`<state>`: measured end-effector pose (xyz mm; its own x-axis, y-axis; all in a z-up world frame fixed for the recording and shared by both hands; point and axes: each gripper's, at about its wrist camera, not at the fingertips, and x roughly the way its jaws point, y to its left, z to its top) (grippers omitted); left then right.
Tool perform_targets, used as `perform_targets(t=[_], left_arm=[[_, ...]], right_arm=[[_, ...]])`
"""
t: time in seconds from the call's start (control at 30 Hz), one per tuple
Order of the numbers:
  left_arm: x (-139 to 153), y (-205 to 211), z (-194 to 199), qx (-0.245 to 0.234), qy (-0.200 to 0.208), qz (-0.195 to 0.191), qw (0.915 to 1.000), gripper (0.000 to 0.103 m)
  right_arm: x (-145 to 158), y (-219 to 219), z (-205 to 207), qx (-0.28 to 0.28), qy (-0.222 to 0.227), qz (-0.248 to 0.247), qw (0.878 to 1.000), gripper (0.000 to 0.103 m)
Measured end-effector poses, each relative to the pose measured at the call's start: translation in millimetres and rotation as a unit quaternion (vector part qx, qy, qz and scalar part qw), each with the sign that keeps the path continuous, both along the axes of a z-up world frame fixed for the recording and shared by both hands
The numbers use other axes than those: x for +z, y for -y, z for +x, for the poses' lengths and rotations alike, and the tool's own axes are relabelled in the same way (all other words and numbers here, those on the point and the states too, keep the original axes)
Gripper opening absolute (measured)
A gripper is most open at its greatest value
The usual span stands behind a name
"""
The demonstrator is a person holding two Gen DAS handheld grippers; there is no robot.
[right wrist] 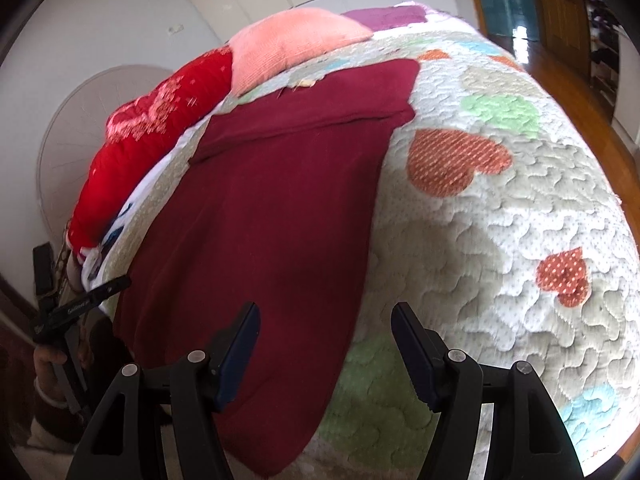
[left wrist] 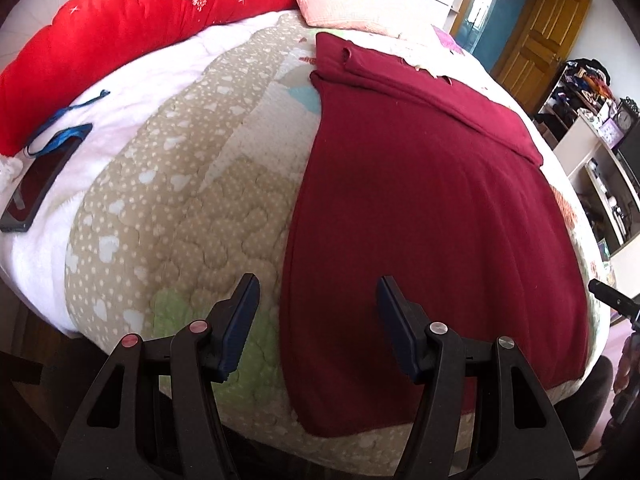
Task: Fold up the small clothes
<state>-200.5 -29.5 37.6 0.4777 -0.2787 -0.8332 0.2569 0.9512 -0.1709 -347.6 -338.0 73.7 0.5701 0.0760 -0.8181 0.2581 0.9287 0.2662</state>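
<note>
A dark red garment (left wrist: 420, 216) lies spread flat on the quilted bedspread (left wrist: 192, 208), its far end folded over into a band. My left gripper (left wrist: 318, 284) is open above the garment's near left edge, nothing between its fingers. In the right wrist view the same garment (right wrist: 264, 216) runs down to the bed's near edge. My right gripper (right wrist: 326, 312) hangs open over the garment's near right edge, its left finger over the cloth and its right finger over the bedspread (right wrist: 500, 240). The other gripper's tip (right wrist: 100, 292) and the hand holding it show at the left.
A red quilt (left wrist: 132, 12) and a pink pillow (left wrist: 344, 0) lie at the head of the bed. A dark phone (left wrist: 38, 184) with a blue lanyard rests on the white blanket at left. A wooden door (left wrist: 540, 40) and cluttered shelves (left wrist: 592, 128) stand to the right.
</note>
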Motion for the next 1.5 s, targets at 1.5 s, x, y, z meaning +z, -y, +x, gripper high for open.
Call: perform_targets(t=[1.5], left_arm=[[-12, 4, -8, -0.006, -0.037, 0.006, 0.9993, 0.079]], right_arm=[[-28, -23, -22, 0.07, 0.002, 0.084, 0.994, 0.075]])
